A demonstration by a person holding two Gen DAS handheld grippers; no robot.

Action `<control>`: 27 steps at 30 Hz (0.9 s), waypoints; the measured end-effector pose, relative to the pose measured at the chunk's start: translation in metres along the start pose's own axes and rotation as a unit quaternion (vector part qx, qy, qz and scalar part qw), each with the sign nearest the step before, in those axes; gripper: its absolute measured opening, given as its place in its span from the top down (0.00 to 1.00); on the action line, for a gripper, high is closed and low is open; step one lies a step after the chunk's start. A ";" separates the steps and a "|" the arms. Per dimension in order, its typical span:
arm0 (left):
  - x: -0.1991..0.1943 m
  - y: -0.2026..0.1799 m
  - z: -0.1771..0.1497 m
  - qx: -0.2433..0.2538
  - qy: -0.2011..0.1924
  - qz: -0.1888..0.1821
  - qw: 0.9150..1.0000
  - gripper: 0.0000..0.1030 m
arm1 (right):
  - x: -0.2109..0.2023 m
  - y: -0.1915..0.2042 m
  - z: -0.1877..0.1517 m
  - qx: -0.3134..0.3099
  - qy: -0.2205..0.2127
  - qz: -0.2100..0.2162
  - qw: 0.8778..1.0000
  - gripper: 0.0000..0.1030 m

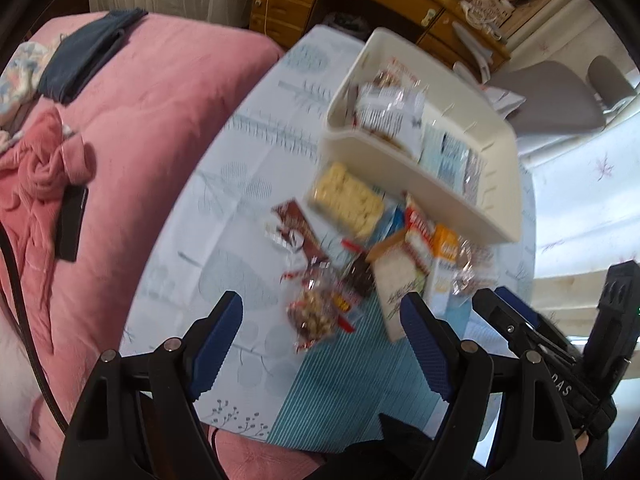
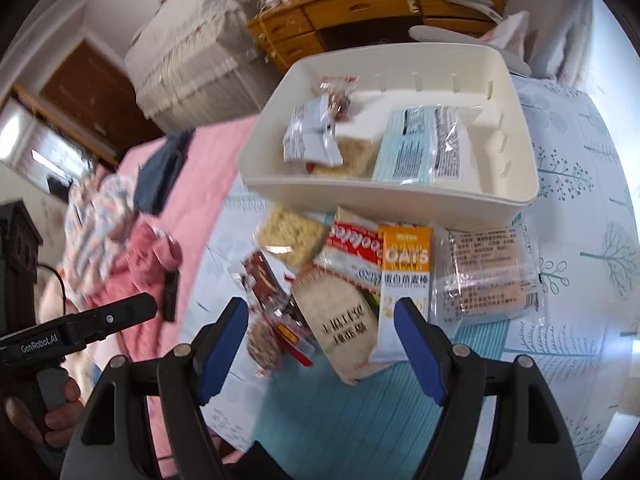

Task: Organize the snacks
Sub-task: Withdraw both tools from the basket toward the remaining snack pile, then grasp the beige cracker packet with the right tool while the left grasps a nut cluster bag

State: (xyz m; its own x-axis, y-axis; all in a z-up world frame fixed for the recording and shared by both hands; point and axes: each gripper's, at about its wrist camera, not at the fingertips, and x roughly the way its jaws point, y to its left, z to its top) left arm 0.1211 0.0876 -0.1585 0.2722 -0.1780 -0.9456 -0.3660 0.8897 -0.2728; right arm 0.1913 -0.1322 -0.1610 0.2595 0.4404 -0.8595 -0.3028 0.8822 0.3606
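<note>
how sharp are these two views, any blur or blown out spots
Left wrist view: motion blur smears the snack pile and the white bin, and the window at right is blown out. Right wrist view: sharper, the OATS bar label is readable, but the edges smear and the right rim glares white. Both bend straight lines, fisheye style.

A pink bed (image 1: 160, 112) stood beside the table (image 1: 256, 184), a wooden desk (image 2: 360, 12) with drawers behind it, a grey chair (image 1: 556, 96) near bright window light, white walls around.
</note>
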 end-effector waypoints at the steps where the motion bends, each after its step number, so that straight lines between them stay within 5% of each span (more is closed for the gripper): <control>1: 0.006 0.001 -0.003 -0.003 0.007 0.001 1.000 0.22 | 0.002 0.002 -0.003 -0.011 0.002 -0.005 1.000 0.26; 17: 0.114 0.017 -0.021 -0.118 0.123 0.007 0.985 0.22 | 0.062 0.023 -0.039 -0.189 0.035 -0.097 0.977 0.27; 27: 0.149 0.015 -0.015 -0.133 0.136 0.024 0.981 0.32 | 0.091 0.024 -0.035 -0.222 0.042 -0.114 0.967 0.29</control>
State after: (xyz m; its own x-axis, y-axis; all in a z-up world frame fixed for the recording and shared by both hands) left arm 0.1427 0.0685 -0.3062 0.0137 -0.2758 -0.9611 -0.6014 0.7656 -0.2283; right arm 0.1758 -0.0763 -0.2432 0.2961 0.2102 -0.9318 -0.6157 0.7878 -0.0179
